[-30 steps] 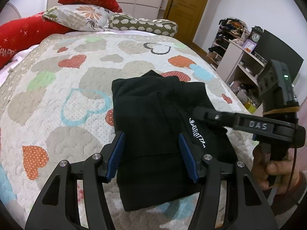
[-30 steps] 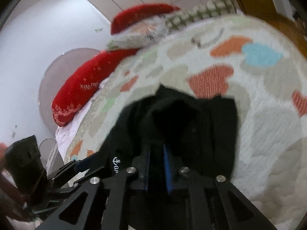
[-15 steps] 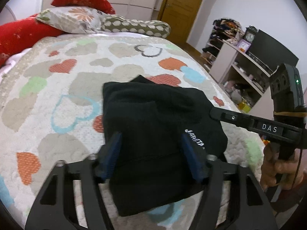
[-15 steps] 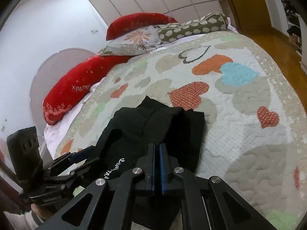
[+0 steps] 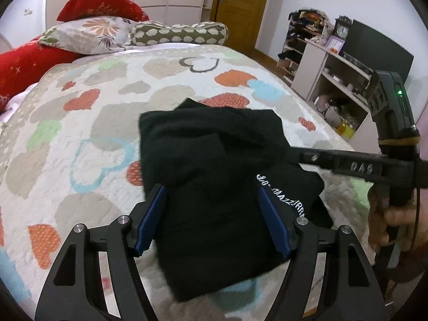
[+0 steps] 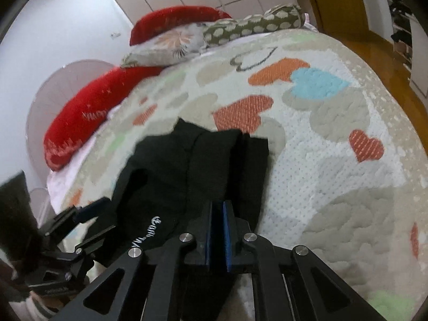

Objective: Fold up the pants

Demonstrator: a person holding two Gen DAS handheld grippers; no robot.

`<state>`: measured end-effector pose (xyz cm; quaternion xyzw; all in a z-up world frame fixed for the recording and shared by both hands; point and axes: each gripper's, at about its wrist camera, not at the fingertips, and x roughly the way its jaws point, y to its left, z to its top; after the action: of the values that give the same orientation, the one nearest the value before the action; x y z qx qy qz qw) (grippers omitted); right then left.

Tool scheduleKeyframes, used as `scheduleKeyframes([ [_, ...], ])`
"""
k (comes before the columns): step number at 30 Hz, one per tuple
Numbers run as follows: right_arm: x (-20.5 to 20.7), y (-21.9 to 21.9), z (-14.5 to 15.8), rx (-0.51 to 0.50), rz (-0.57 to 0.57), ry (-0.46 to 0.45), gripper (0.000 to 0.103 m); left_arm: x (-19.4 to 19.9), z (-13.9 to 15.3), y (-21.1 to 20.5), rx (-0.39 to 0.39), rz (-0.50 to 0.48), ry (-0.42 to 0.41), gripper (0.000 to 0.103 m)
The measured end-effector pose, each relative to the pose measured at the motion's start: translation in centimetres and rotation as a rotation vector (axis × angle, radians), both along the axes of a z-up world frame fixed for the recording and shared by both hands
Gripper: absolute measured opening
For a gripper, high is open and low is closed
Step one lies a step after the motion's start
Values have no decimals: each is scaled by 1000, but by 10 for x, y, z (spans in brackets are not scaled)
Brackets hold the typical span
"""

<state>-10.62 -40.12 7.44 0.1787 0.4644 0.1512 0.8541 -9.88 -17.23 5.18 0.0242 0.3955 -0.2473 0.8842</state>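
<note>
left wrist view: black pants folded small on bed. my left tool just opened wide over them, holds nothing. right tool is closed, empty i think. pants r soft n floppy, so grab thick folded edge.

The left gripper has just been opening: its jaws now stand wide to either side of the folded black pants, pads clear of the cloth. The right gripper has drawn slightly toward the pants' near right edge.
</note>
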Motion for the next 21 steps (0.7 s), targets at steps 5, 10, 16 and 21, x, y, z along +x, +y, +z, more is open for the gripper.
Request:
scheduleKeyframes([
  [5,1,2,35,-15,12,-74,9,1,14,17,-27,44,-33,71],
  [10,28,33,33,13,68,-96,10,5,-3,11,2,50,18,71],
  [16,72,62,4,3,109,-42,9,3,-20,3,23,45,29,72],
  [21,92,51,-19,-25,27,7,8,3,-23,2,21,38,15,74],
])
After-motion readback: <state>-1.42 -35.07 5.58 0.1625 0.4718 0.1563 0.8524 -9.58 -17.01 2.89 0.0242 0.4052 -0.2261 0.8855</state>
